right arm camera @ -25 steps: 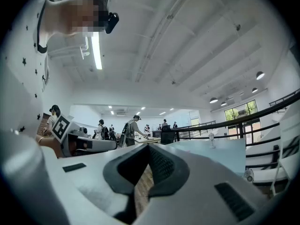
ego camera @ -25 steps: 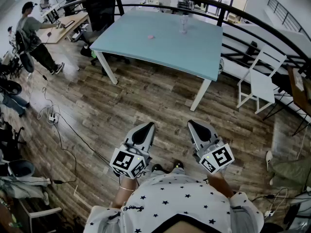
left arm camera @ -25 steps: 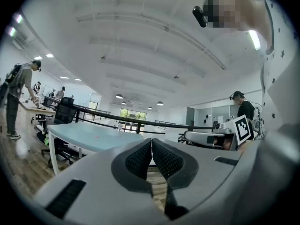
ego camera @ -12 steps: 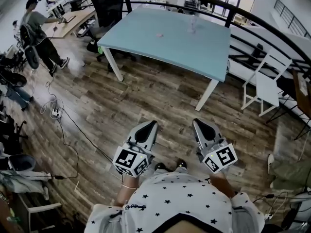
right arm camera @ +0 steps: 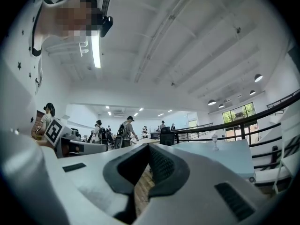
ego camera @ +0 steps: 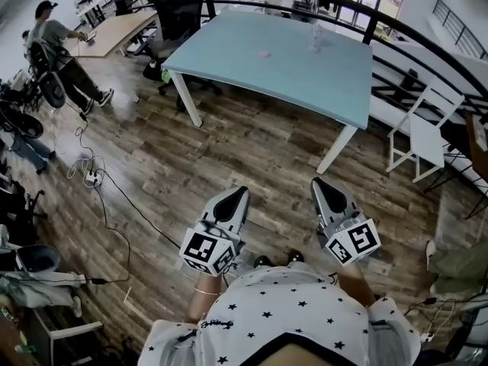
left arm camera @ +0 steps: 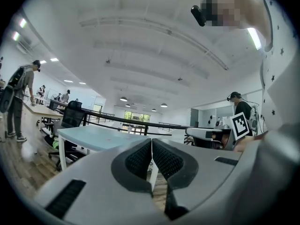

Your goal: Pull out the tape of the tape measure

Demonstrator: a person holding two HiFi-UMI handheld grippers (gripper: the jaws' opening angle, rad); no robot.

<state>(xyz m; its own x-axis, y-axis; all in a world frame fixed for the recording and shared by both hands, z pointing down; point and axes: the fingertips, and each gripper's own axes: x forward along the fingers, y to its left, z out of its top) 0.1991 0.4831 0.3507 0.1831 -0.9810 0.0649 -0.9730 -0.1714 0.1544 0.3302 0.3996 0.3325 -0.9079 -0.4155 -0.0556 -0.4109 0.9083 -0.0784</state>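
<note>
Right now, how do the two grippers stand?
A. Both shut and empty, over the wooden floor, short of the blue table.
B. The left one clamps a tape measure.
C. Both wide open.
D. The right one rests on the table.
A: the left gripper and the right gripper each show jaws together with nothing between them, above the floor and apart from the table.

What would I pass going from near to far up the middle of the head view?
Star-print shirt → left gripper and right gripper, side by side → wooden floor → light blue table → black railing.
</note>
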